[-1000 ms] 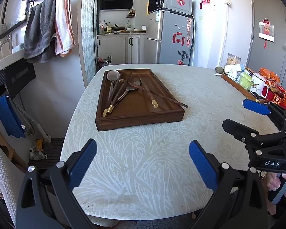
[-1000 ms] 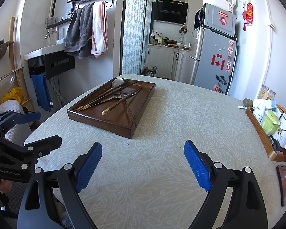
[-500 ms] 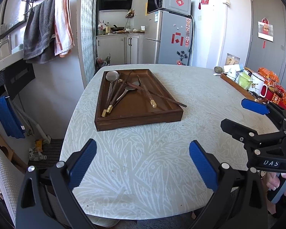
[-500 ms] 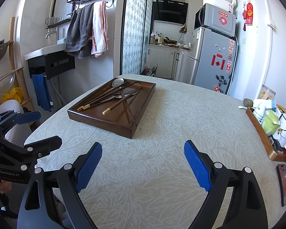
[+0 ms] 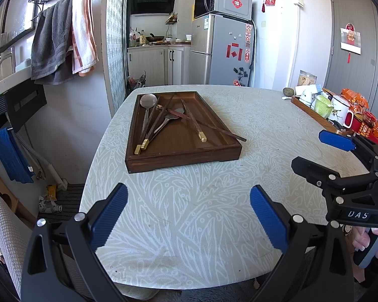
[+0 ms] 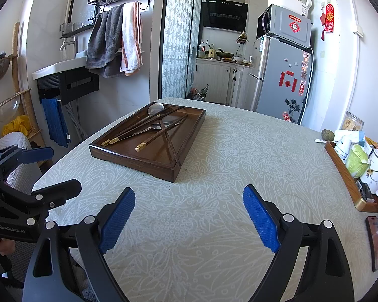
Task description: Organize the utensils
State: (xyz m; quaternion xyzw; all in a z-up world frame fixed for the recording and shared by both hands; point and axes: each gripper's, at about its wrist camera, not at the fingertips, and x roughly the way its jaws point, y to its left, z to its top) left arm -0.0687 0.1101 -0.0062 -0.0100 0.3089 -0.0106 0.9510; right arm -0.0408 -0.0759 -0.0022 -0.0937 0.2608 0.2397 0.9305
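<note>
A dark wooden tray (image 5: 181, 161) (image 6: 128, 159) sits on the patterned table. In it lie a metal spoon (image 5: 148, 100) (image 6: 155, 108), a smaller spoon (image 5: 169, 118) and several dark chopsticks with gold ends (image 5: 194, 123) (image 6: 161, 133), crossed in a heap. One chopstick (image 5: 229, 134) sticks out over the tray's right rim. My left gripper (image 5: 187, 214) is open and empty above the table's near edge, short of the tray. My right gripper (image 6: 187, 211) is open and empty, to the right of the left one; it also shows in the left wrist view (image 5: 322, 151).
A second wooden tray (image 6: 345, 173) with cups, a green strainer and snack packs stands at the table's right edge. A phone (image 6: 376, 241) lies near the right front. Bare tabletop (image 6: 252, 156) lies between the two trays. A sink and towels are at left.
The left wrist view has shifted slightly; the tray sits a little lower and nearer. Both grippers stay open. The utensils have not moved.
</note>
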